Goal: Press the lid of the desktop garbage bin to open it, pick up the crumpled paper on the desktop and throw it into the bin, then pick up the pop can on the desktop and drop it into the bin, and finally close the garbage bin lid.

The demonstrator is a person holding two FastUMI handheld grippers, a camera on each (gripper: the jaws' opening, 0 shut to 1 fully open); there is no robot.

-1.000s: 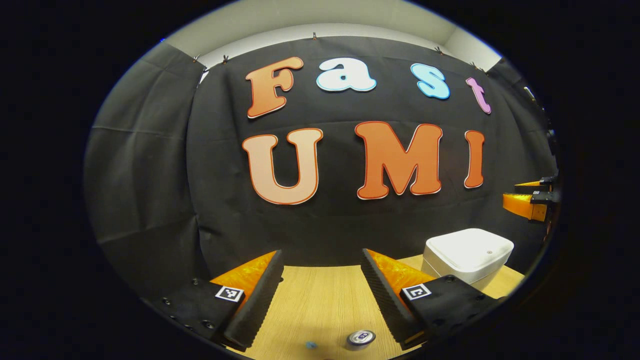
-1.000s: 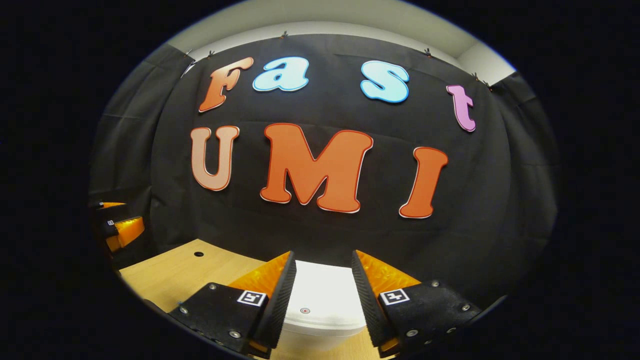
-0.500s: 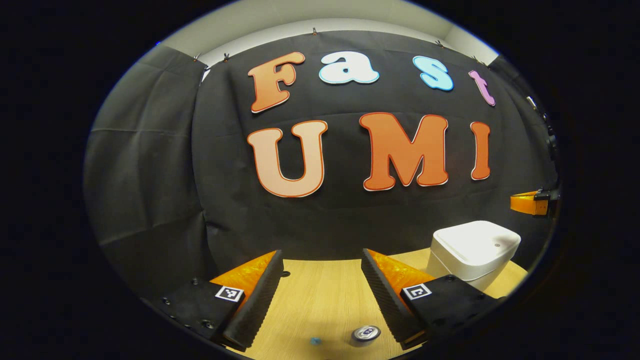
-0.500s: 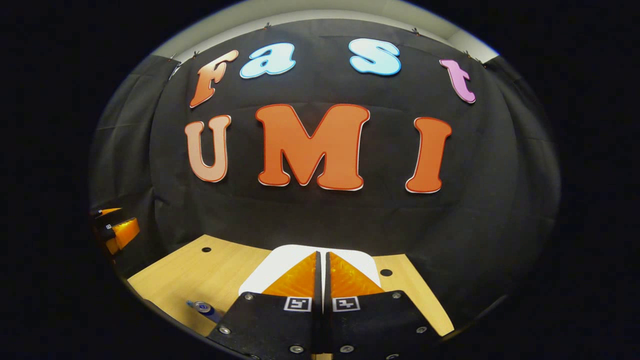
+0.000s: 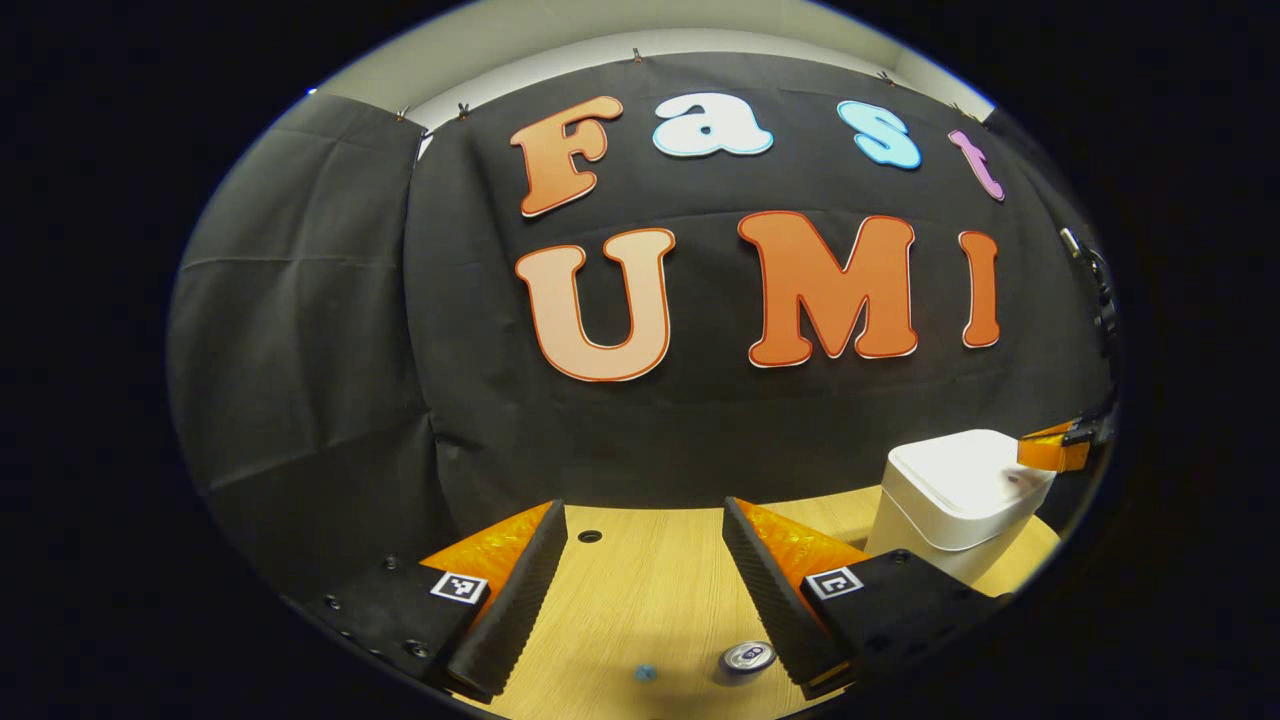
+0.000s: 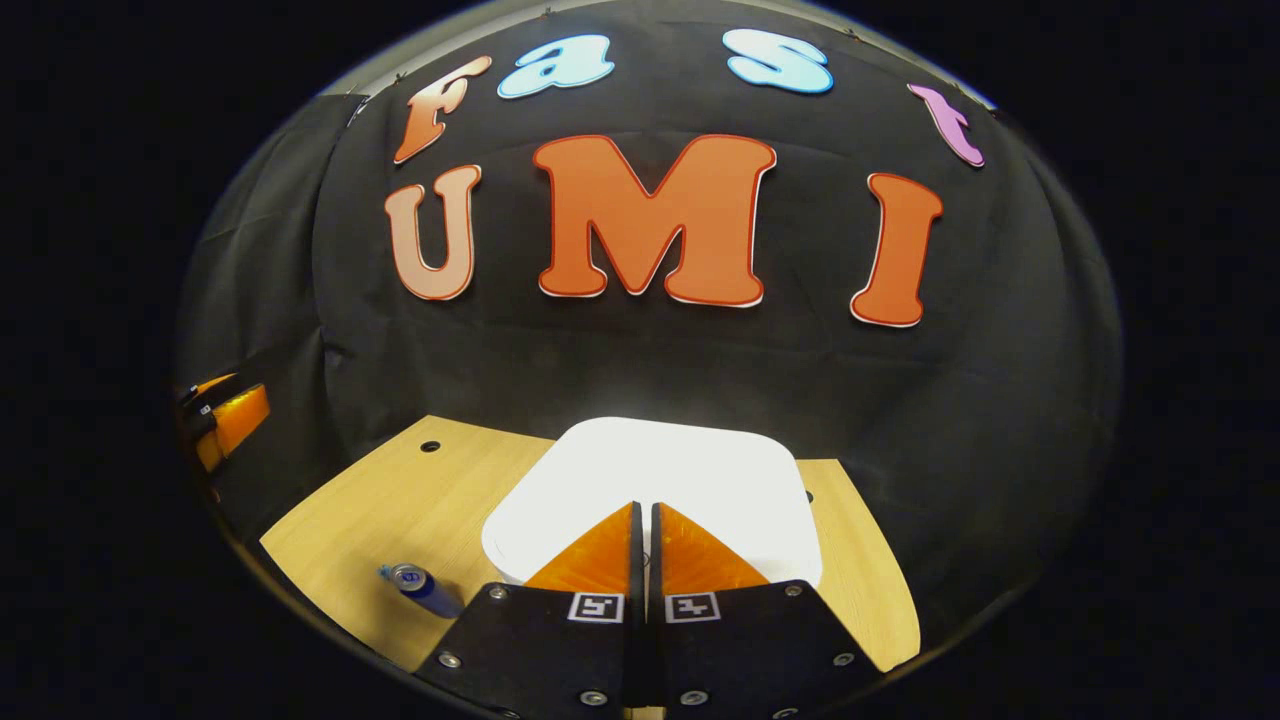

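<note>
Garbage bin (image 6: 660,480), white with its lid down, is seen standing on the wooden desktop (image 6: 390,510) close to the booth's black cloth wall. The right gripper (image 6: 645,515) is held over the lid's near edge with its two fingers pressed together, nothing caught between them; whether the tips touch the lid cannot be told. In the left gripper view the same bin (image 5: 950,490) is seen at the far right, the right gripper (image 5: 1050,452) poised at its top. The left gripper (image 5: 645,520) is held low over the desk, its fingers spread wide apart and empty. The pop can (image 5: 747,657) is seen on the desktop just beside its right finger, with a small blue speck (image 5: 646,673) nearby.
</note>
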